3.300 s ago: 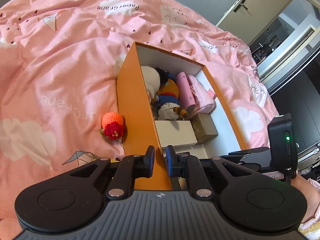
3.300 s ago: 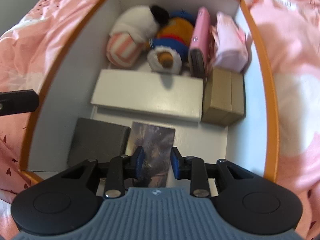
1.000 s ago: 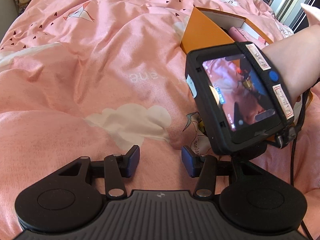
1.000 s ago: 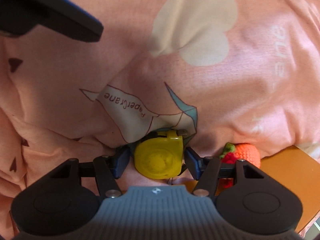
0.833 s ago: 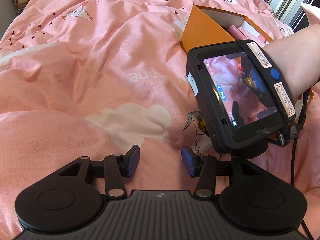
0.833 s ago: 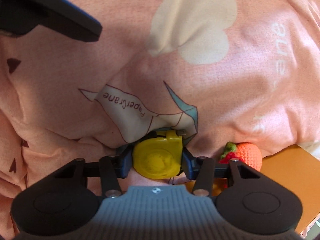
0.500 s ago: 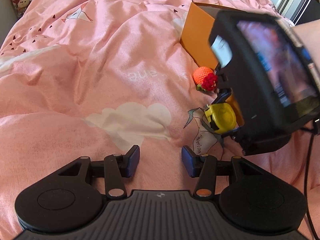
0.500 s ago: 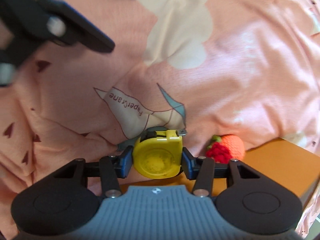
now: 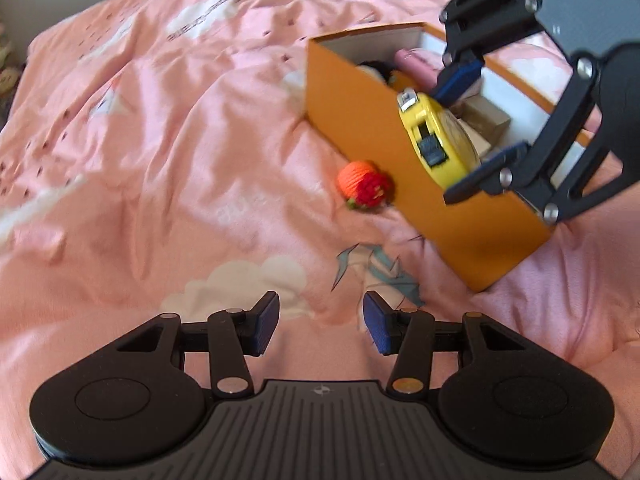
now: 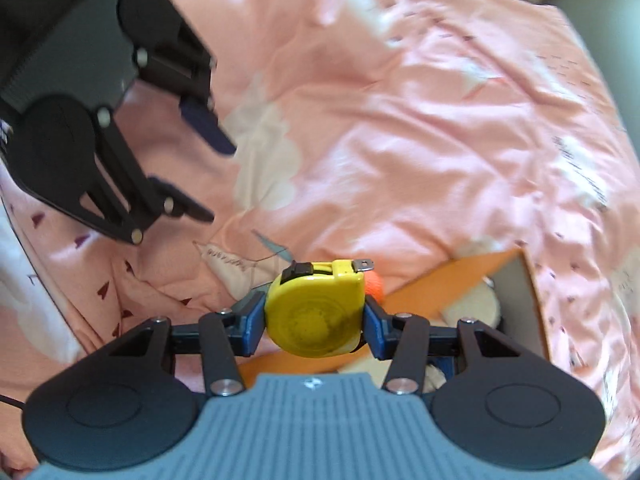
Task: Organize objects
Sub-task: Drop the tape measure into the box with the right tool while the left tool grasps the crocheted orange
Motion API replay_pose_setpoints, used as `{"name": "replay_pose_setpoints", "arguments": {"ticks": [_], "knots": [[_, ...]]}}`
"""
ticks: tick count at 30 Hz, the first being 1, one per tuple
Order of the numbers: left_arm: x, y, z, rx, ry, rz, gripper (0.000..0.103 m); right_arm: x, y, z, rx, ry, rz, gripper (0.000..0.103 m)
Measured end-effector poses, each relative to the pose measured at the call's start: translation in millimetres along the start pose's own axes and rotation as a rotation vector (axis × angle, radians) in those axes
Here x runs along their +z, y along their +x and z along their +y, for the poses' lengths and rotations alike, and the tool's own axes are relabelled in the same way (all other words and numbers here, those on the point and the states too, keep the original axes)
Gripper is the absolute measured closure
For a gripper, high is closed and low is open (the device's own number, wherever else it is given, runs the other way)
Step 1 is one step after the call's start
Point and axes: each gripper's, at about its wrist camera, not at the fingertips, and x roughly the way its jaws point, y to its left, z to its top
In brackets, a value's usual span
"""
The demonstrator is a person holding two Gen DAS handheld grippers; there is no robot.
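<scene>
Bedspread [image 9: 168,128] pink, cloud-printed, rumpled

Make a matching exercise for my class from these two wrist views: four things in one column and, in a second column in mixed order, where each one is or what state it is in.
Things
1. yellow tape measure
2. knitted orange strawberry
3. orange box
4. left gripper

Places or states
A. open, nothing between its pads
B. lying on the pink duvet against the box's outer wall
C. clamped in the right gripper, off the bed
D. standing on the bed, open-topped, with toys and small boxes inside

Pairs: 1-C, 2-B, 3-D, 4-A
</scene>
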Motion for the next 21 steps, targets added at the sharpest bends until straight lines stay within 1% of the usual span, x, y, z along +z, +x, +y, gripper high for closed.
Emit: {"name": "replay_pose_setpoints", "arguments": {"ticks": [2, 4, 7, 9, 12, 14, 17, 18, 21], "knots": [[8.3, 0.8, -4.2, -0.023, 0.052, -0.017, 0.044, -11.9, -8.4, -9.5, -0.014, 0.039, -0.016, 0.051], [17.3, 4.0, -14.1, -0.027, 0.134, -0.039, 0.042, -25.0, -13.8, -17.9, -0.032, 0.075, -0.01, 0.051], [30.7, 16.4, -32.4, -0.025, 0.287, -0.072, 0.038, -49.1, -16.9, -27.6, -0.061, 0.134, 0.027, 0.051], [37.2, 28.8, -43.0, -0.032, 0.4, -0.082, 0.037, -67.6, -7.9, -36.1, -0.075, 0.19, 0.067, 0.051], [42.8, 55.2, -54.9, -0.022, 0.554, -0.068, 0.034, -94.2, 5.7, -44.3, -0.078, 0.256, 0.106, 0.051], [44.4, 73.0, -62.4, -0.017, 0.635, -0.048, 0.033, -112.3, 14.3, -50.7, -0.063, 0.304, 0.119, 0.051], [46.5, 96.1, -69.6, -0.015, 0.728, -0.039, 0.032, -135.7, 29.9, -58.0, -0.036, 0.353, 0.144, 0.051], [47.6, 103.6, -71.3, -0.006, 0.756, -0.039, 0.03, -141.6, 35.0, -60.0, -0.027, 0.36, 0.153, 0.051], [55.5, 126.5, -73.3, 0.043, 0.782, -0.02, 0.029, -156.2, 52.9, -65.2, 0.015, 0.347, 0.183, 0.051]]}}
